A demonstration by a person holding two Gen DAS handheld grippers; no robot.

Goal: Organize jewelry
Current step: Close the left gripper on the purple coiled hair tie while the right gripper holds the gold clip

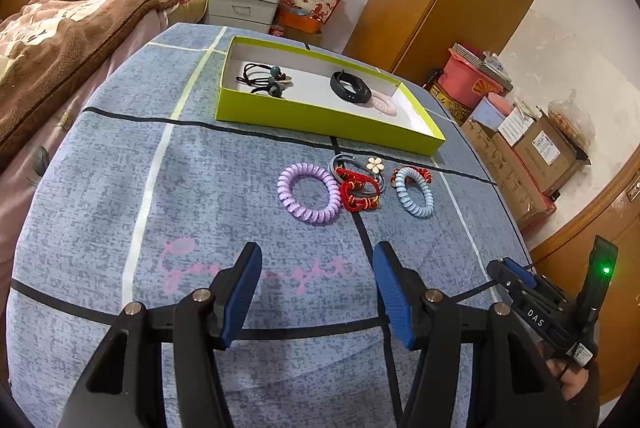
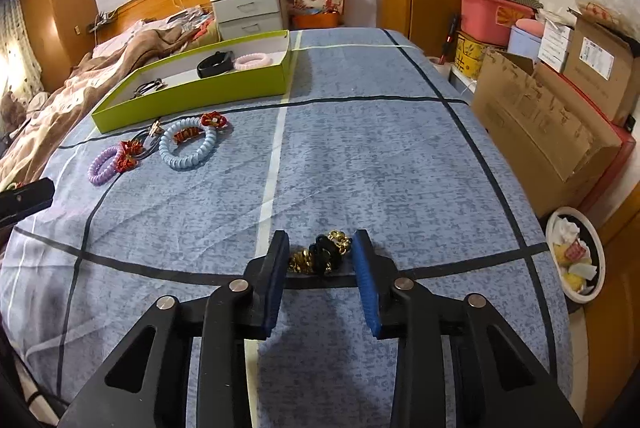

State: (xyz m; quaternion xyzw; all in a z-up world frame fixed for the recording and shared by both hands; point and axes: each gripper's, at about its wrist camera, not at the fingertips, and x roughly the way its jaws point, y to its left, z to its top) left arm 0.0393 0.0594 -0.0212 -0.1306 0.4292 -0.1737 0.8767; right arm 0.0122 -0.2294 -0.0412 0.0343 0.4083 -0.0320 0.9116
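Note:
My right gripper (image 2: 320,248) points down at the blue cloth and is shut on a black and gold chain piece (image 2: 320,256), whose ends touch both blue pads. My left gripper (image 1: 316,256) is open above the cloth with nothing between its fingers. Beyond it lie a purple coil band (image 1: 308,194), red knotted bands (image 1: 356,192), a flower clip (image 1: 375,164) and a light blue coil band (image 1: 416,192). The green box (image 1: 320,120) behind them holds black beaded hair ties (image 1: 264,80), a black band (image 1: 350,88) and a pink coil band (image 1: 384,104).
The blue checked cloth (image 2: 360,156) covers the table. A bed with a brown blanket (image 1: 60,40) lies along the left. Cardboard boxes (image 2: 540,132) and a waste bin (image 2: 576,256) stand off the right edge. A hand holds the right gripper at the left wrist view's lower right.

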